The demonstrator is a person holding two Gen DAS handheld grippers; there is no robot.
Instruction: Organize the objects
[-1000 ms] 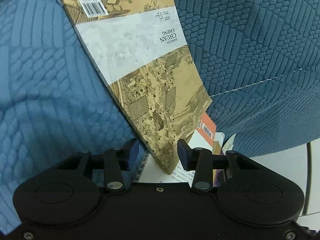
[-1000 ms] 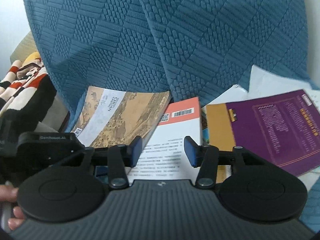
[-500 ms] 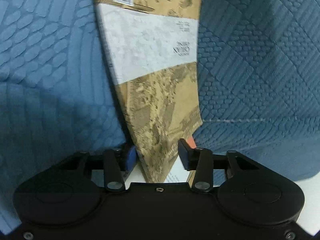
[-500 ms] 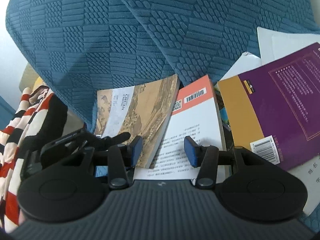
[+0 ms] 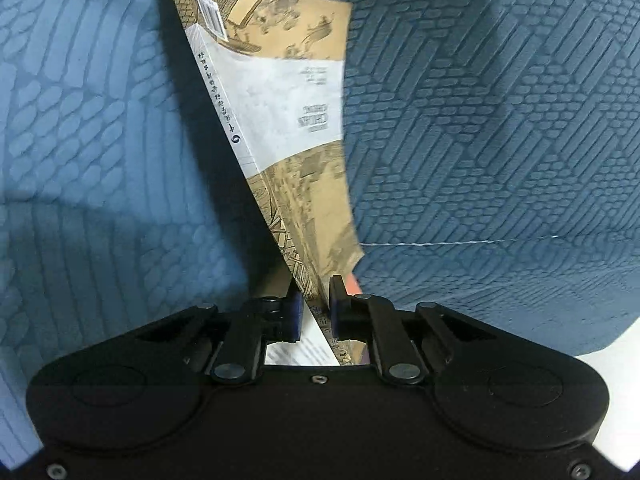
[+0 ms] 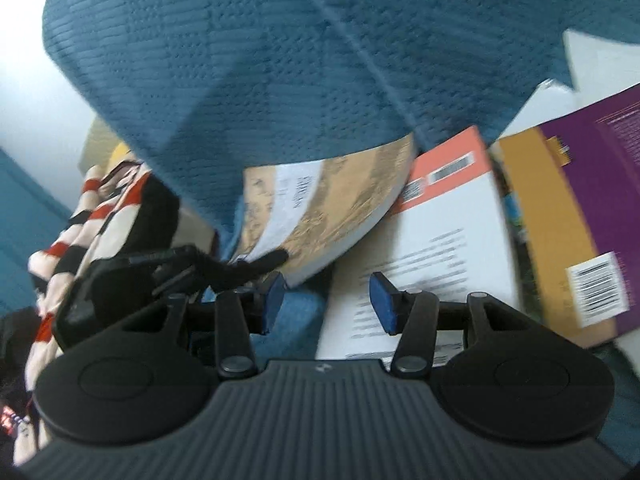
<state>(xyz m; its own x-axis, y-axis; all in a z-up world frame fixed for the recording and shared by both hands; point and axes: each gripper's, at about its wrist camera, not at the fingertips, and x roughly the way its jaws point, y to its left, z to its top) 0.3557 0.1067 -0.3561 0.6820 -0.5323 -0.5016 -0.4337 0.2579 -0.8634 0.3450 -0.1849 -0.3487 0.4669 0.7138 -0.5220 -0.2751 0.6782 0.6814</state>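
Observation:
A tan book (image 5: 296, 112) with an old painted scene and a white band on its cover leans tilted against blue quilted fabric (image 5: 480, 120). My left gripper (image 5: 315, 310) is closing on the book's near corner, and both pads touch it. In the right wrist view the same tan book (image 6: 328, 208) is raised at its near end, with the left gripper's black fingers (image 6: 276, 258) on it. My right gripper (image 6: 326, 304) hovers over an orange and white book (image 6: 440, 232) lying flat. Its jaws are opening and hold nothing.
A purple and mustard book (image 6: 592, 184) lies to the right, overlapping white papers (image 6: 580, 52). A large blue quilted cushion (image 6: 280, 60) overhangs the books at the back. A red, white and black striped cloth (image 6: 100, 216) sits at the left.
The left jaws have narrowed onto the tan book's corner, and the book now stands more on edge. The right jaws have spread wider and that view has rolled.

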